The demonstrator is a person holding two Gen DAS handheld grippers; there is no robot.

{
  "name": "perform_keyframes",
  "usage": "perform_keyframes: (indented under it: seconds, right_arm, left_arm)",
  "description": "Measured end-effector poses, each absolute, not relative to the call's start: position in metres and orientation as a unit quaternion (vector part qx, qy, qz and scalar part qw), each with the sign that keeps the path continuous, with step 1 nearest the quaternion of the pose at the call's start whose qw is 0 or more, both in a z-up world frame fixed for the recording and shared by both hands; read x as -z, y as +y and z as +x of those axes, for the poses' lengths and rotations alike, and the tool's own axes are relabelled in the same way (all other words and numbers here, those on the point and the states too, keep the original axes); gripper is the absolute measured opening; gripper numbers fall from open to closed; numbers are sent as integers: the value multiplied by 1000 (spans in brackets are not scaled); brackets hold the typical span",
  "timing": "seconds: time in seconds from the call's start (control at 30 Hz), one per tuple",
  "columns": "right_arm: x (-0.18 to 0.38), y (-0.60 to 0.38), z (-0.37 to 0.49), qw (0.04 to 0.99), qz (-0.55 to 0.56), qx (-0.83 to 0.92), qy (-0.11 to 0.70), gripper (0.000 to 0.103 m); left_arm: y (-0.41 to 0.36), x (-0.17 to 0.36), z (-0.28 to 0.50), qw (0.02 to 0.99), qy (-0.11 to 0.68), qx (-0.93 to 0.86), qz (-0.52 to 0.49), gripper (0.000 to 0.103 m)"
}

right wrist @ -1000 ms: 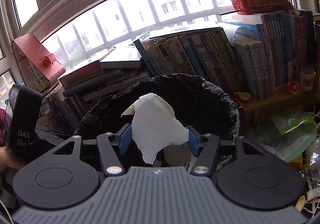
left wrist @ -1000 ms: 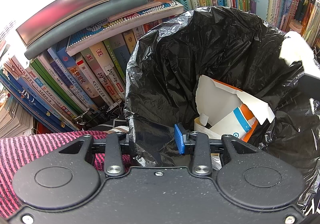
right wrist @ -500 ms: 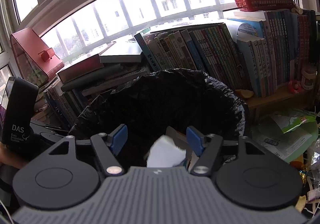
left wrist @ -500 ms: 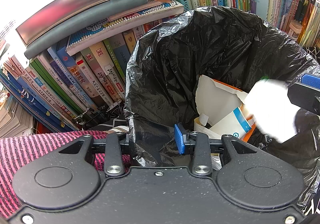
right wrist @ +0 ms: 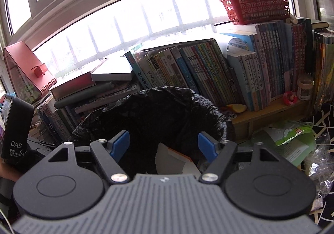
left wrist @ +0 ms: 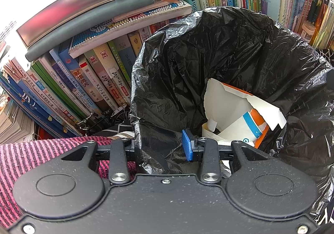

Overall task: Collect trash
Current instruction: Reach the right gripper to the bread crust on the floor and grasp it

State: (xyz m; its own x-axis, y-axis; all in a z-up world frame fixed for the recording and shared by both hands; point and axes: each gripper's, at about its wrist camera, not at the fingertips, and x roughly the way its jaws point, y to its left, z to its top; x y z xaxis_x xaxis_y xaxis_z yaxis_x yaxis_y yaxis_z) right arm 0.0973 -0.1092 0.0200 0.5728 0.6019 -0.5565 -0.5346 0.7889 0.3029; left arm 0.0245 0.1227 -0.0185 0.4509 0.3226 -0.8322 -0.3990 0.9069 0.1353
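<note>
Two grippers are working at a black trash bag. The left gripper is pinching the bag's near rim, holding it open. The right gripper, fingers empty and opening wide, is hovering above torn white-and-orange packaging lying inside.

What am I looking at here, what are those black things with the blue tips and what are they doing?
They are two hand-held grippers, each carrying a camera that looks out along its fingers; a person holds one in each hand. The left view shows the left gripper pinching the rim of a crinkled black plastic trash bag, holding it open. Inside lies a torn white and orange cardboard box. The right view shows the right gripper above the bag's mouth, its jaws opening with nothing between them. Rows of books stand behind.
</note>
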Motion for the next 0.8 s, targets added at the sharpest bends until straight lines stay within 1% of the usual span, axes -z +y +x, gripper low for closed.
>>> perform_keyframes:
  seconds: [0.3,0.47,0.8]
  right_arm:
    - [-26,-148,103,912,54,-255,317,83]
    - [-23,-173,107,925,50,-200,319,86]
    - [14,-214,121,936,40,-81,339,87]
  left_arm:
    - [123,18,24,851,479,-212,-40,34]
    - [123,18,24,851,479,-212,-40,34]
    - [123,18,25,851,479,-212,-40,34]
